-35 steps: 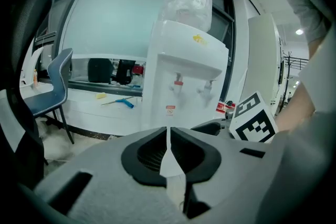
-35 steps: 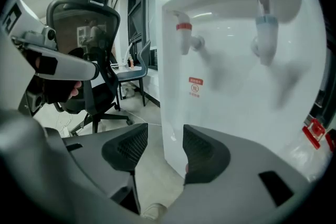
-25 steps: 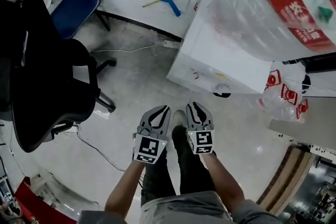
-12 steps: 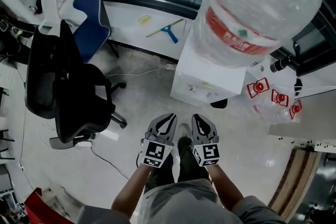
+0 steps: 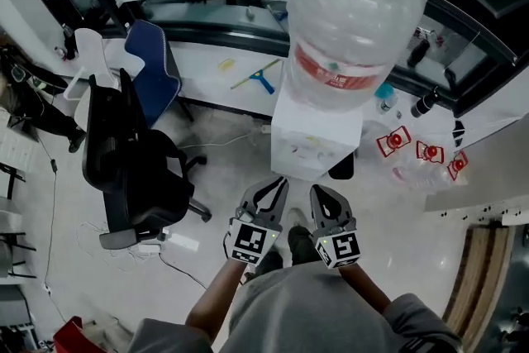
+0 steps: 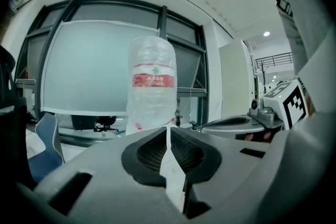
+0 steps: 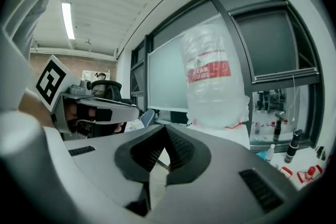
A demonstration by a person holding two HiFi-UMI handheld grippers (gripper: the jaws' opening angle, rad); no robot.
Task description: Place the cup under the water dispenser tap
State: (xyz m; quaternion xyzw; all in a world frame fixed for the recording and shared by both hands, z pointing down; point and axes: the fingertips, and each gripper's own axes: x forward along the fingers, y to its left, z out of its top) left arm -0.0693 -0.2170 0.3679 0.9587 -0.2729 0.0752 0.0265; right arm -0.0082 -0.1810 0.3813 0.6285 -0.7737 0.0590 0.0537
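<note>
Water dispenser (image 5: 318, 138) stands at twelve o'clock from the left gripper (image 5: 277, 184) and right gripper (image 5: 319, 193), both closed on nothing, the right having just closed.

1. The person is wearing a grey top (image 5: 310, 306) with a grey sleeve (image 5: 409, 325) on each arm.
2. Dark trousers (image 5: 275, 260) are showing below the top.
3. The left gripper (image 5: 282, 181) and the right gripper (image 5: 317, 189) are looking pale grey, with black edges and two curved jaws each.
4. Each gripper is carrying a white cube with black square marks: the left cube (image 5: 250, 240) and the right cube (image 5: 343, 246).
5. Inside the jaws, dark ribbed pads (image 6: 152, 152) are showing.
</note>
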